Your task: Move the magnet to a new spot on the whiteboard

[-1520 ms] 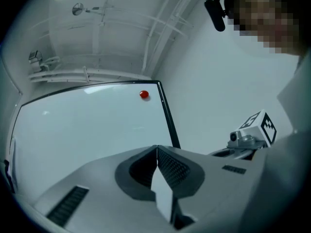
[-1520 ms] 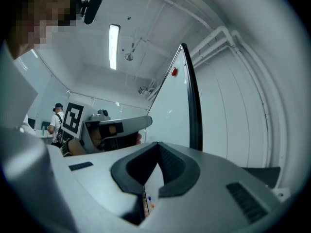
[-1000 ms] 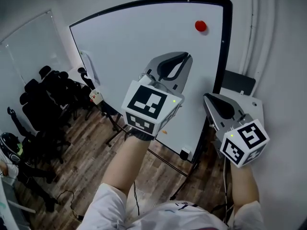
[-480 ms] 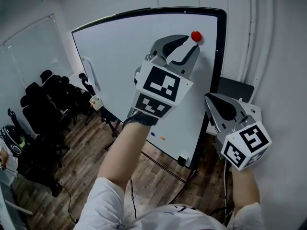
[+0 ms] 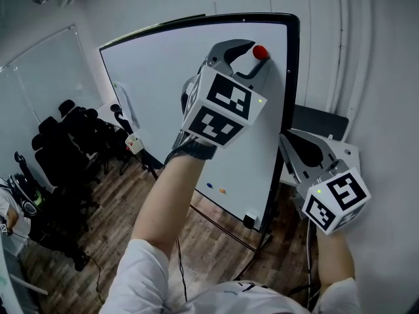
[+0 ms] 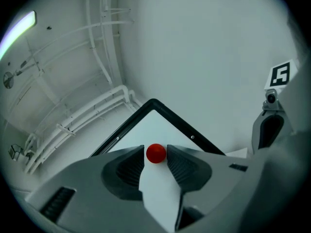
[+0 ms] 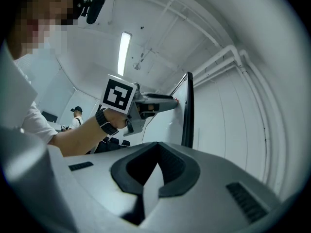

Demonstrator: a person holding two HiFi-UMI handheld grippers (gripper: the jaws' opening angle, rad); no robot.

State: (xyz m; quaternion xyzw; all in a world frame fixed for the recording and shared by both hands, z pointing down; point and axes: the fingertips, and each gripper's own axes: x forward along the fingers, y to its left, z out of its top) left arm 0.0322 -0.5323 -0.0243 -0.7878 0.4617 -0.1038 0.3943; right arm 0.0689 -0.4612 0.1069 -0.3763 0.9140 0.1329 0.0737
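A round red magnet sticks near the top right corner of the black-framed whiteboard. My left gripper is raised against the board with a fingertip on each side of the magnet. In the left gripper view the magnet sits right between the two fingertips of the left gripper. Its jaws have just been opening and now stand open, not pressing on the magnet. My right gripper hangs low beside the board's right edge, shut and empty. The right gripper view shows its own closed jaws and the left gripper at the board.
Black office chairs stand on the wooden floor at the left. Two small dots, blue and orange, sit low on the board. White pipes run up the wall right of the board. A person stands far off.
My left gripper has risen up the board to the red magnet, rolled, and its jaws have opened around it. The right gripper has barely moved.
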